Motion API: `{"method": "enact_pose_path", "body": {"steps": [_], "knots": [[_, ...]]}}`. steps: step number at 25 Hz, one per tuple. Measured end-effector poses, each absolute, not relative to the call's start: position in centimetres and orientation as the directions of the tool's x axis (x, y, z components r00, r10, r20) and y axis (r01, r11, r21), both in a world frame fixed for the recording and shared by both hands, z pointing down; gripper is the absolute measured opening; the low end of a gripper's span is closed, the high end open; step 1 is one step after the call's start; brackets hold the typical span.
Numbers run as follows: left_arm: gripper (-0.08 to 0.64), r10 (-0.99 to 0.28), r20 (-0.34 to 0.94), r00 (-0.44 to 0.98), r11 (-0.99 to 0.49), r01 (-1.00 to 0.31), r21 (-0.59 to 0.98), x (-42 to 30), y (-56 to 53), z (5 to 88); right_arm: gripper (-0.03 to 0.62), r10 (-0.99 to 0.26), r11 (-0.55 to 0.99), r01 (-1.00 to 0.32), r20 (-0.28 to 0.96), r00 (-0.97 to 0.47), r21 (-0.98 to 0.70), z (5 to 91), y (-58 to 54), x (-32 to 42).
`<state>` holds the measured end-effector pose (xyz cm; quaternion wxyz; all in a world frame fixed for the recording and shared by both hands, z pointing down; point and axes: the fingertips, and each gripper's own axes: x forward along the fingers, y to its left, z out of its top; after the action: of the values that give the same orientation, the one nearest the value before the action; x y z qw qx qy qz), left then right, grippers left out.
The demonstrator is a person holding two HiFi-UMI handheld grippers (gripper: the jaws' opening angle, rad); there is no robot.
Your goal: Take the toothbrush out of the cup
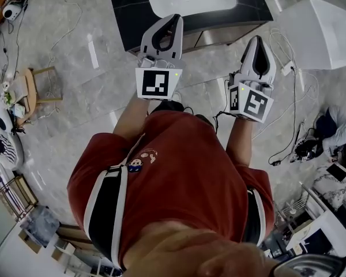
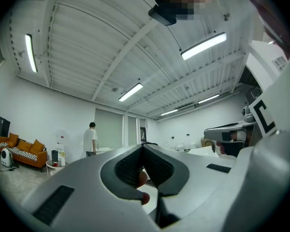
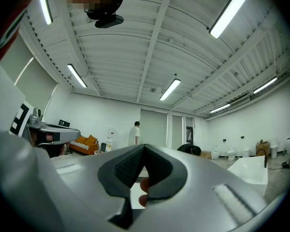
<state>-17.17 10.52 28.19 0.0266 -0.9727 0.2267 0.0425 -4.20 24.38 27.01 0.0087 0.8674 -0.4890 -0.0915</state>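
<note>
No cup or toothbrush shows in any view. In the head view my left gripper (image 1: 175, 18) and my right gripper (image 1: 258, 39) are held out side by side in front of a red shirt (image 1: 179, 178), above a marble floor. Both point level toward a black counter (image 1: 132, 16) with a white basin. The left gripper (image 2: 143, 145) has its dark pads pressed together with nothing between them. My right gripper (image 3: 144, 146) is shut and empty too. Each gripper view catches the other gripper at its edge.
A white box (image 1: 320, 30) stands at the far right, with cables (image 1: 288, 126) trailing on the floor. A wooden stool (image 1: 37, 88) is at the left. Ahead in the room are an orange sofa (image 2: 21, 151), a standing person (image 2: 90, 139) and white fixtures (image 3: 251, 170).
</note>
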Motion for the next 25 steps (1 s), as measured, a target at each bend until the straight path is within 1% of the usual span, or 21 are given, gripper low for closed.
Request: {"method": "enact_pose_path", "body": {"steps": [6, 13, 20, 25], "knots": [[0.006, -0.433, -0.107, 0.895, -0.898, -0.438, -0.032, -15.9, 8.3, 28.3, 0.009, -0.848, -0.524, -0.846, -0.152, 0.507, 0.103, 27.1, 22.2, -3.3], [0.006, -0.436, -0.107, 0.893, -0.896, -0.443, -0.042, -13.1, 7.3, 28.7, 0.009, -0.846, -0.523, -0.848, -0.168, 0.506, 0.083, 27.7, 21.1, -0.2], [0.005, -0.465, -0.11, 0.878, -0.878, -0.474, -0.067, -7.5, 6.0, 28.7, 0.009, -0.86, -0.497, -0.865, -0.168, 0.482, 0.063, 27.9, 19.2, 6.1], [0.006, -0.509, -0.111, 0.853, -0.852, -0.518, -0.073, -2.1, 5.3, 27.9, 0.009, -0.88, -0.457, -0.888, -0.175, 0.442, 0.053, 27.4, 18.1, 12.4]]}}
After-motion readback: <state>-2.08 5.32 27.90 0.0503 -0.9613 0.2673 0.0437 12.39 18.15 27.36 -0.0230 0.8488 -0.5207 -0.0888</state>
